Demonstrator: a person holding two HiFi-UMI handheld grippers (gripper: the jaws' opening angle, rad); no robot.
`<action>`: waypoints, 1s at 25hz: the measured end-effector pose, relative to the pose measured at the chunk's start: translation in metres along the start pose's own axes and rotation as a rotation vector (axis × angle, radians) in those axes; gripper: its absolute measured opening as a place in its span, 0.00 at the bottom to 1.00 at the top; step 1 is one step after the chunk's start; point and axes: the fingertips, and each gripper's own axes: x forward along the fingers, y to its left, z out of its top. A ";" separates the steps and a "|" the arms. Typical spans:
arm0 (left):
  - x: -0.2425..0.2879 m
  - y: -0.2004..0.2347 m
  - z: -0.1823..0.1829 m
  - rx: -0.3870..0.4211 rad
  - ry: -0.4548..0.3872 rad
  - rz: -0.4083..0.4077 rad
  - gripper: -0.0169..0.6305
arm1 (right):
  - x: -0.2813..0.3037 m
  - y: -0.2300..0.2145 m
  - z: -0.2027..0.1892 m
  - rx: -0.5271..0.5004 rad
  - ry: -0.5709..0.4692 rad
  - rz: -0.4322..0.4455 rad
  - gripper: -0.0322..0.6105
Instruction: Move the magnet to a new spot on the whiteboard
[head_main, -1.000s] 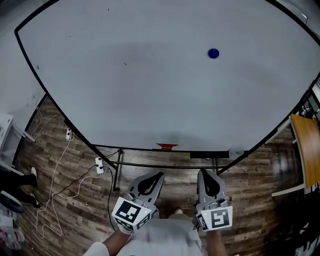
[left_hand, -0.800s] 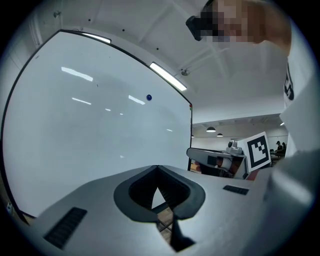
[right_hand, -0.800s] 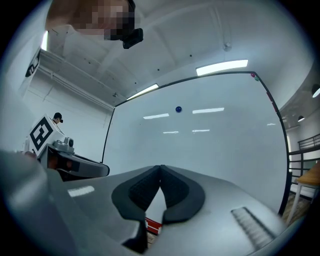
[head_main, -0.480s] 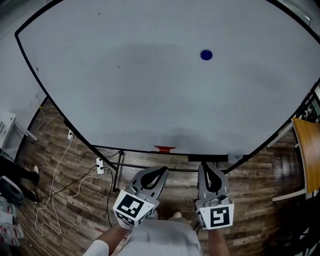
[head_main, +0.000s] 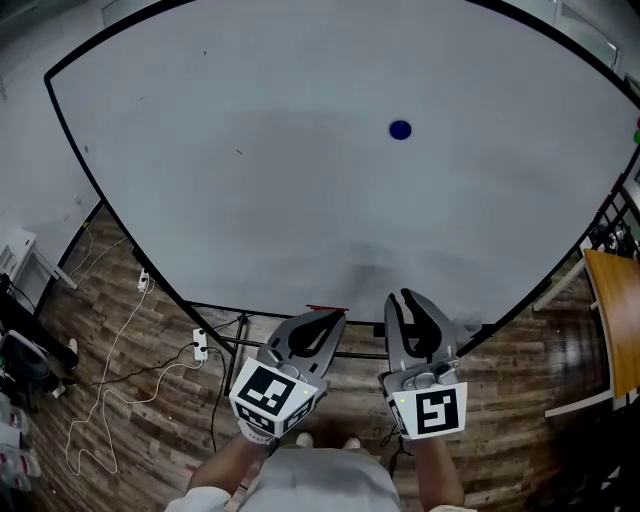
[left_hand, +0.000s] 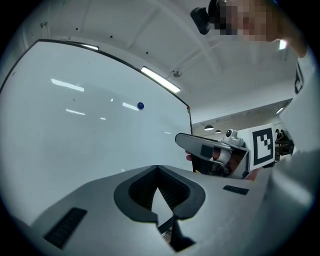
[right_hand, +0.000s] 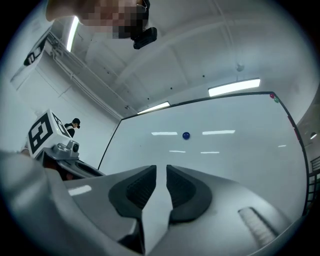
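A small round blue magnet (head_main: 400, 129) sticks on the upper right part of the large whiteboard (head_main: 260, 170). It also shows as a dot in the left gripper view (left_hand: 140, 105) and as one straight ahead in the right gripper view (right_hand: 186, 135). Both grippers are held low, below the board's bottom edge and far from the magnet. My left gripper (head_main: 330, 318) (left_hand: 157, 167) has its tips together and holds nothing. My right gripper (head_main: 405, 298) (right_hand: 161, 167) is opening, with a narrow gap and nothing between its jaws.
The board stands on a black frame (head_main: 240, 325) over a wood floor. A red object (head_main: 328, 309) lies at the board's bottom ledge. Power strips and white cables (head_main: 200, 343) trail on the floor at the left. A wooden table edge (head_main: 615, 310) is at the right.
Both grippers have risen a little toward the board's bottom edge. The right gripper's jaws have parted slightly. The magnet has not moved on the board.
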 end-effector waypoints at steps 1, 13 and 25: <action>0.002 0.000 0.004 0.006 -0.005 0.001 0.03 | 0.004 -0.002 0.002 -0.001 -0.010 0.000 0.16; 0.021 0.015 0.047 0.035 -0.057 -0.003 0.03 | 0.057 -0.022 0.051 -0.096 -0.103 -0.008 0.23; 0.033 0.025 0.065 0.063 -0.079 0.011 0.03 | 0.105 -0.053 0.090 -0.157 -0.152 -0.067 0.26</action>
